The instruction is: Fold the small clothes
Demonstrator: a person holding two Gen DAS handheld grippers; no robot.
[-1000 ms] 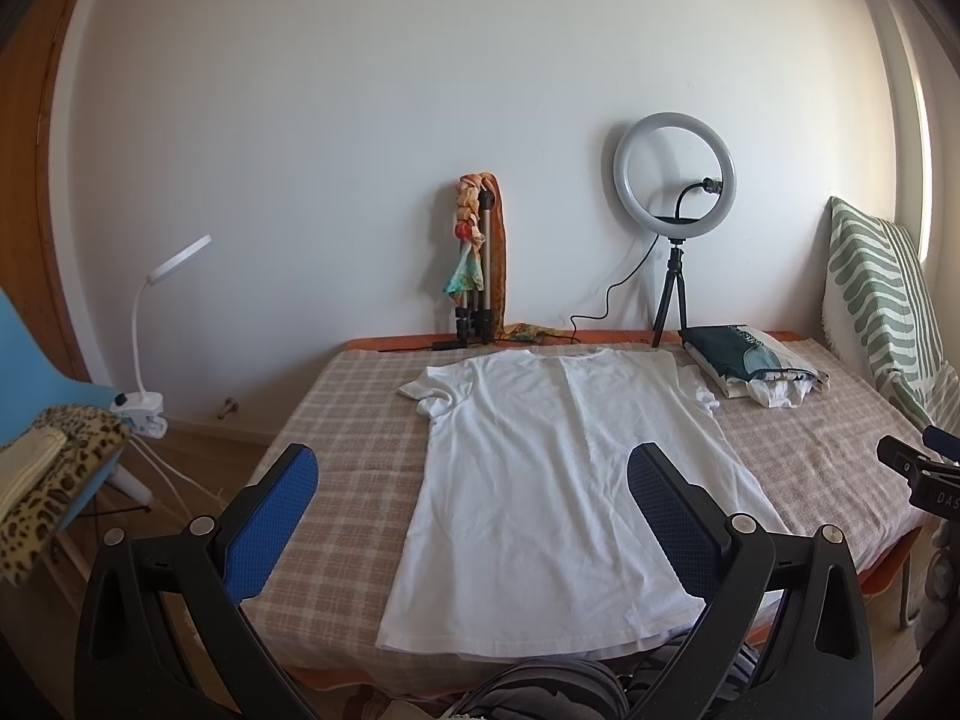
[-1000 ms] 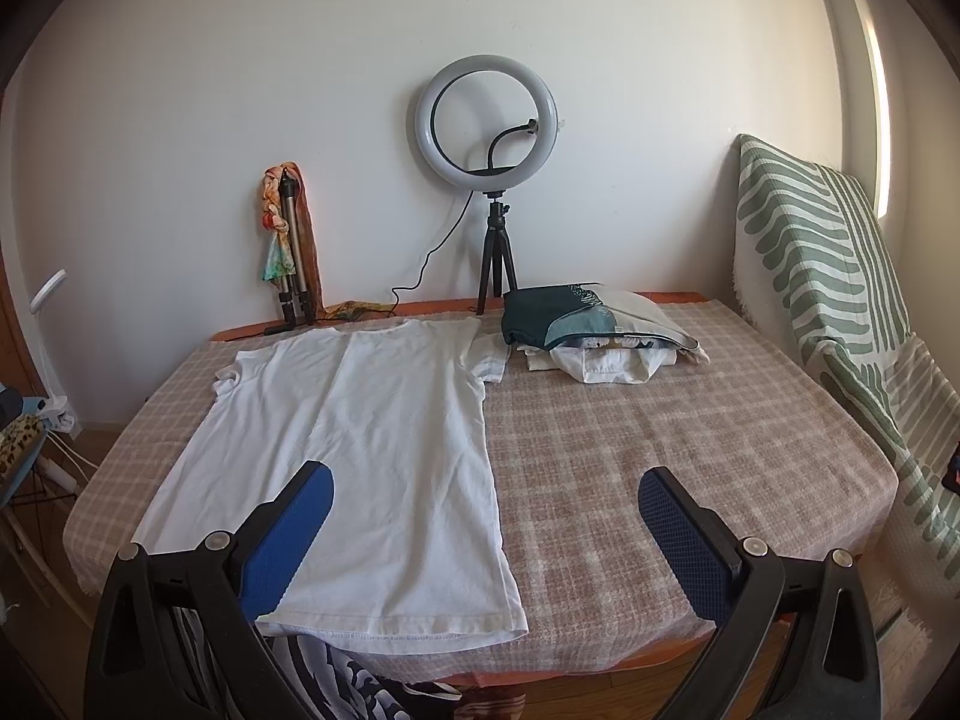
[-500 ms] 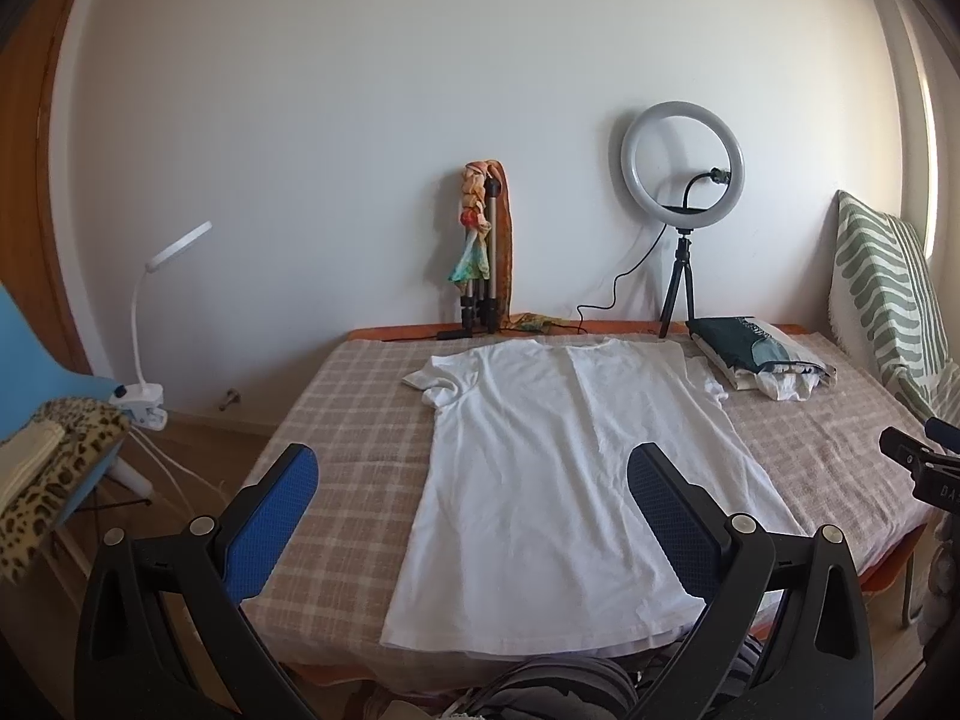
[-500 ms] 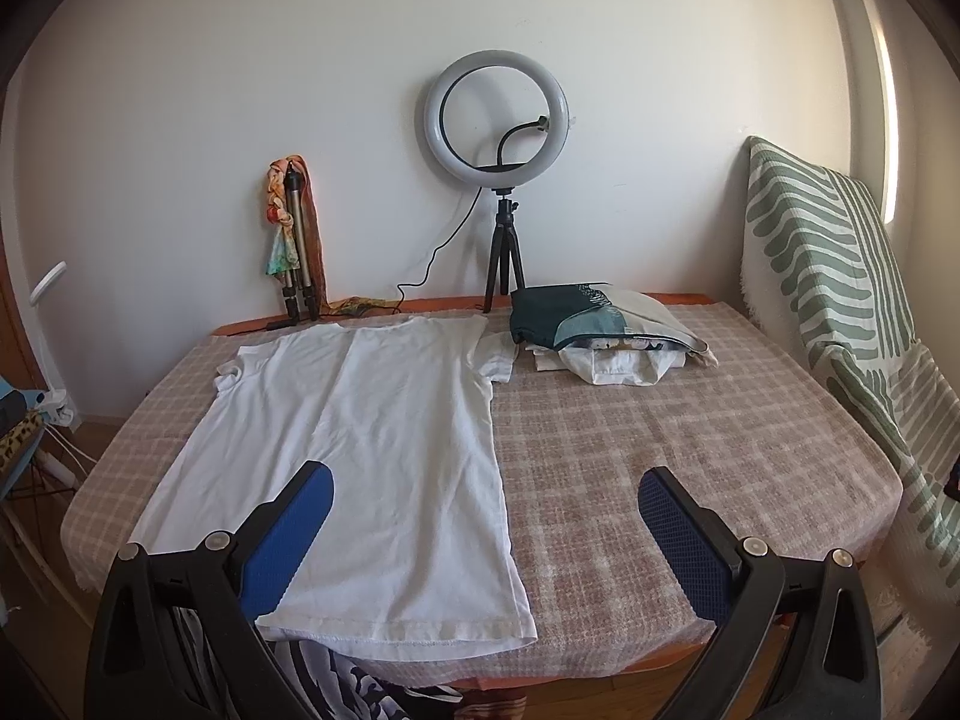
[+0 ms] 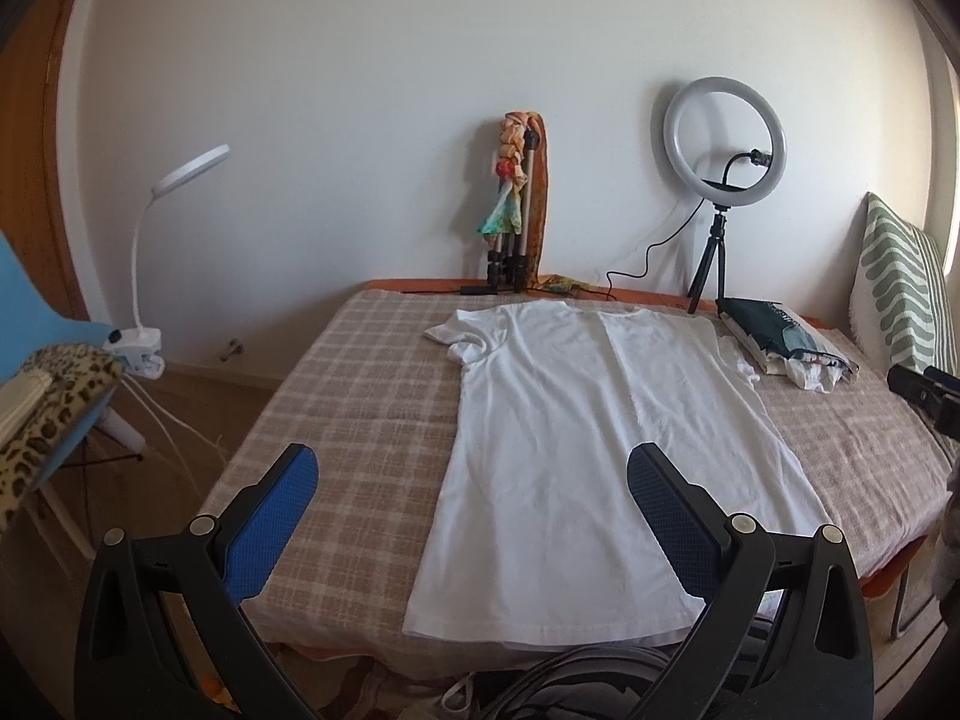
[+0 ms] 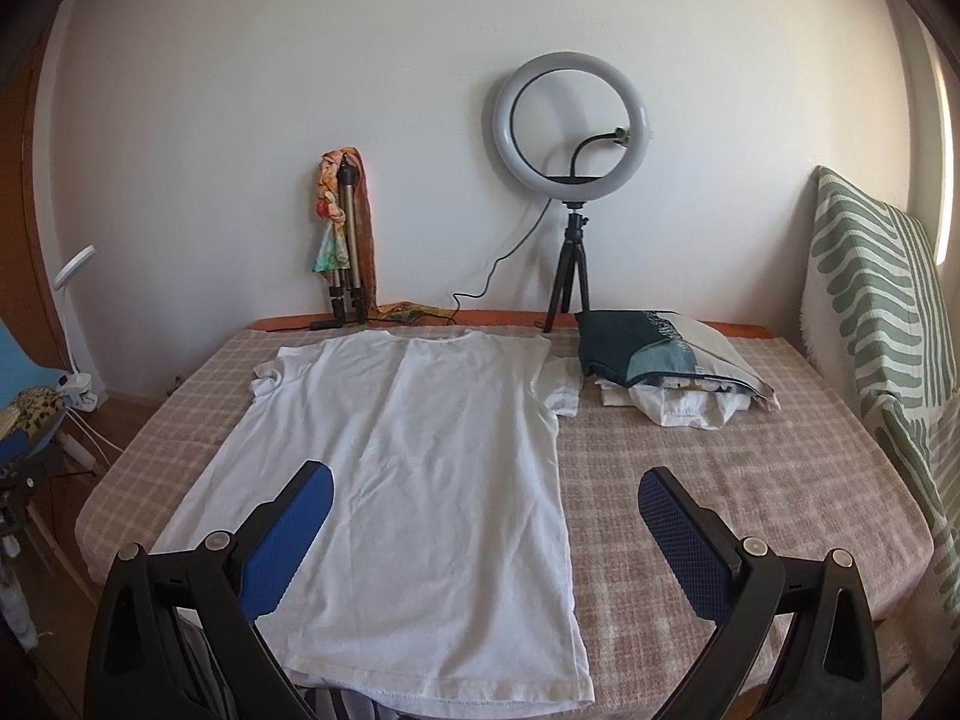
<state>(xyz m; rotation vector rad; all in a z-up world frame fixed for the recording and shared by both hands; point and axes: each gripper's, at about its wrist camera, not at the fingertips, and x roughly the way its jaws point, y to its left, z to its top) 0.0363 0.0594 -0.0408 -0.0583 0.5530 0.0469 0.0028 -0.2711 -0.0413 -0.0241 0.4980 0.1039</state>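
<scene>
A white T-shirt lies spread flat on the checked table, collar toward the wall, hem at the near edge. It also shows in the right wrist view. My left gripper is open and empty, held above the near edge over the shirt's left side. My right gripper is open and empty, above the shirt's right hem and the bare cloth of the table.
A pile of folded clothes sits at the back right. A ring light on a tripod and a folded tripod with a scarf stand by the wall. A striped green cushion is at the right. A desk lamp and blue chair stand left.
Both grippers have drawn back and risen a little; the table and shirt sit lower and smaller in both views. Both stay open.
</scene>
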